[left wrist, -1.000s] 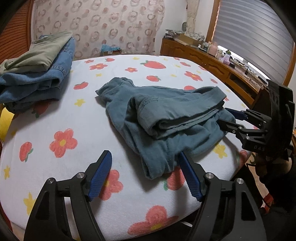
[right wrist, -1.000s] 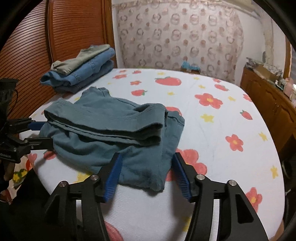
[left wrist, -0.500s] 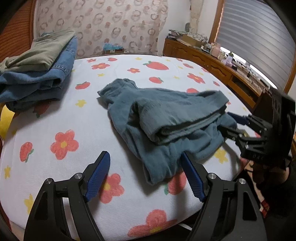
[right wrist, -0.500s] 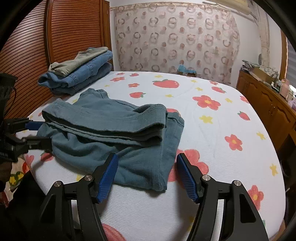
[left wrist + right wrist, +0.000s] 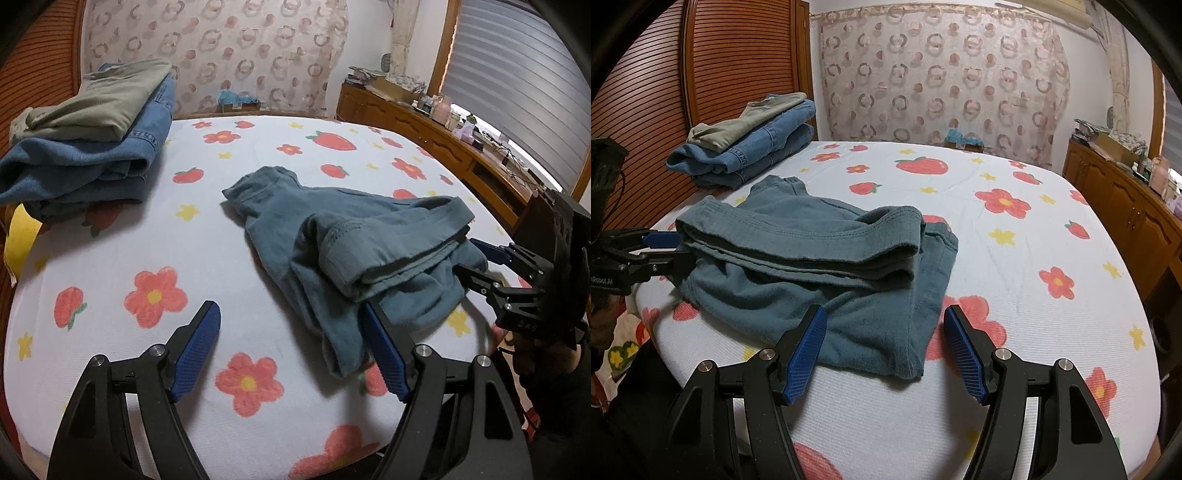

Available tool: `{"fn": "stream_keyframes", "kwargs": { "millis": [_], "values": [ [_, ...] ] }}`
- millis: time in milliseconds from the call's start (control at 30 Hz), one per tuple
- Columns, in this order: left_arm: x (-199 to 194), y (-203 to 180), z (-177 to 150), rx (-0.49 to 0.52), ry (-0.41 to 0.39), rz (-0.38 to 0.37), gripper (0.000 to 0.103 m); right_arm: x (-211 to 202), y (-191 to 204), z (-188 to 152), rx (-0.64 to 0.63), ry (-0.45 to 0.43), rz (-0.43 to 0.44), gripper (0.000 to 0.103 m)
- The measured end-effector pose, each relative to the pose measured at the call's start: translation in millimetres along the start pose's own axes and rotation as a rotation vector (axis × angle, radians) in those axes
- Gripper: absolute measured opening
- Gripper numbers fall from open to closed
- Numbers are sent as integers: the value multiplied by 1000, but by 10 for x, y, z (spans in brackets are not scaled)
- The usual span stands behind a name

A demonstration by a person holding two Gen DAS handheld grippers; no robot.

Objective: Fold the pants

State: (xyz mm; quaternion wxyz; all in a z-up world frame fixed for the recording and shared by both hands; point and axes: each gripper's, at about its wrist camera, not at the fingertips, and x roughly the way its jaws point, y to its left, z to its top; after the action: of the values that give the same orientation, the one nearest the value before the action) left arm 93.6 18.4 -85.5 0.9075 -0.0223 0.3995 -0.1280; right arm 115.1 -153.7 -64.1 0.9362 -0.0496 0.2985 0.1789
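Teal pants (image 5: 369, 251) lie folded in a loose bundle on the flowered bed (image 5: 184, 229), near its front edge; they also show in the right wrist view (image 5: 812, 258). My left gripper (image 5: 291, 350) is open and empty, its right finger close beside the pants' lower hem. My right gripper (image 5: 882, 347) is open and empty, just in front of the bundle's near corner. Each gripper shows in the other's view, the right one (image 5: 480, 262) and the left one (image 5: 661, 247), each at an end of the bundle, jaws apart.
A stack of folded jeans and olive pants (image 5: 92, 147) sits at the bed's far left corner, also in the right wrist view (image 5: 750, 147). A wooden sideboard (image 5: 424, 129) with clutter runs along the right. A slatted wooden wall (image 5: 665, 92) stands left.
Both grippers have drawn back a little from the pants and risen slightly. The pants bundle has stayed in place.
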Motion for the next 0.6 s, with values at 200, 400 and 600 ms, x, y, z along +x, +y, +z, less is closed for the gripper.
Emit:
{"fn": "stream_keyframes", "kwargs": {
  "millis": [200, 400, 600],
  "values": [
    [14, -34, 106, 31, -7, 14, 79, -13, -52, 51, -2, 44, 20, 68],
    [43, -51, 249, 52, -21, 24, 79, -24, -140, 145, -8, 72, 22, 68],
    [62, -29, 366, 62, -32, 42, 79, 45, -124, 269, -76, 107, -11, 68]
  ]
}}
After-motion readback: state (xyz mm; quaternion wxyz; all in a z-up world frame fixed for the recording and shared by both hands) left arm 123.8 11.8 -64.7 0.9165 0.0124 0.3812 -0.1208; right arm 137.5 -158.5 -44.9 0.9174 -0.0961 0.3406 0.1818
